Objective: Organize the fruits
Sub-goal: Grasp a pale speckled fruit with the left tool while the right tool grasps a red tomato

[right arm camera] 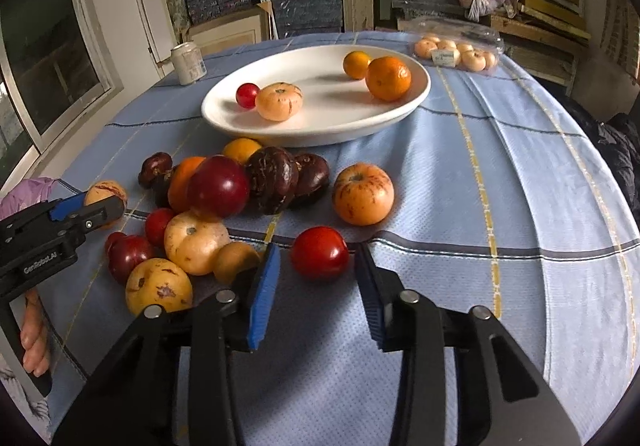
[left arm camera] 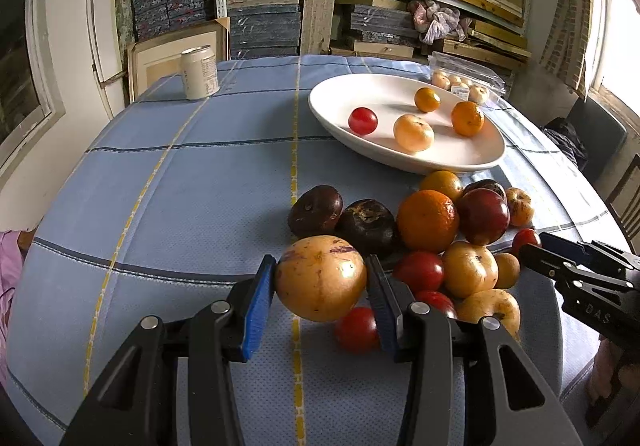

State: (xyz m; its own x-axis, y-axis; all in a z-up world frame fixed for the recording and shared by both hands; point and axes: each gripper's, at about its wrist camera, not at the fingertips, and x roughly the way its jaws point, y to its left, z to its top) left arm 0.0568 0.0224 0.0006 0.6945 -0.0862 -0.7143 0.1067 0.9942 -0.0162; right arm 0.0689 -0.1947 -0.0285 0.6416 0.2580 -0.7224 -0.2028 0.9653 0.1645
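Partly hidden: red tomato [left arm camera: 357, 329] behind left gripper [left arm camera: 320, 278] fingers.

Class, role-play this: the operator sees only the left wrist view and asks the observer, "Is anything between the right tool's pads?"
Observer: Yes. A red tomato sits inside the right tool, with a gap on each side, so it is not gripped.
Operator: My left tool grips the yellow fruit. Is anyone holding it?
Observer: Yes. A hand wraps its handle at the right wrist view's left edge.
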